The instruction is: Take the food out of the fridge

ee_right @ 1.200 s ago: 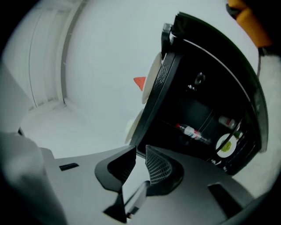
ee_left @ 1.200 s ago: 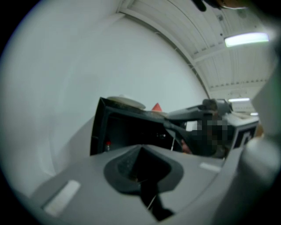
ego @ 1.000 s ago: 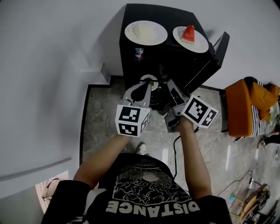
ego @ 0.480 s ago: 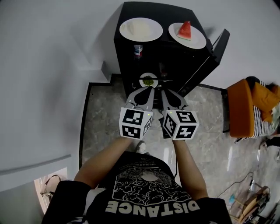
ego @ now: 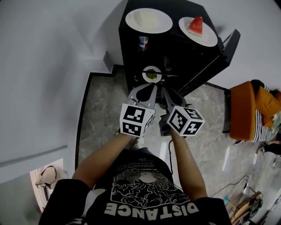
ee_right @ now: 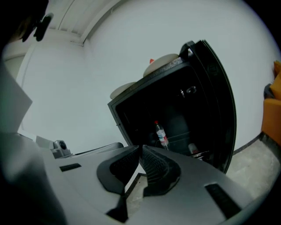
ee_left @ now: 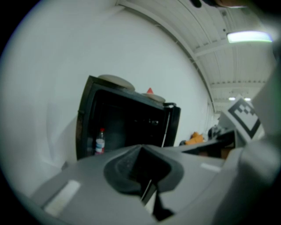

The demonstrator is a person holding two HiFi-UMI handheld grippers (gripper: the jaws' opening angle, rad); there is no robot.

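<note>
- The plate of green food (ego: 152, 74) sits on a shelf inside the fridge (ego: 175, 13), toward the middle, just beyond the gripper tips.
- A bottle (ego: 142, 43) with a red cap stands upright in the left part of the fridge, above the level of that plate; it also shows in the left gripper view (ee_left: 100, 141) and the right gripper view (ee_right: 161, 134).
- Two more plates lie on top of the fridge: a plate of pale food (ego: 149, 20) on the left and a plate with a watermelon slice (ego: 198, 30) on the right, well apart.
- The fridge door (ego: 219, 57) stands open, swung to the right.
- The left gripper (ego: 148, 88) is held in front of the fridge opening on the near side, jaws closed together, nothing between them.
- The right gripper (ego: 164, 90) is just beside it on the right, jaws likewise pressed together at the tips and empty.
- Neither gripper touches the plate.
- The fridge stands on a grey stone floor (ego: 105, 114) against a white wall.
- An orange seat (ego: 246, 110) stands at the far right, away from the fridge.
</note>
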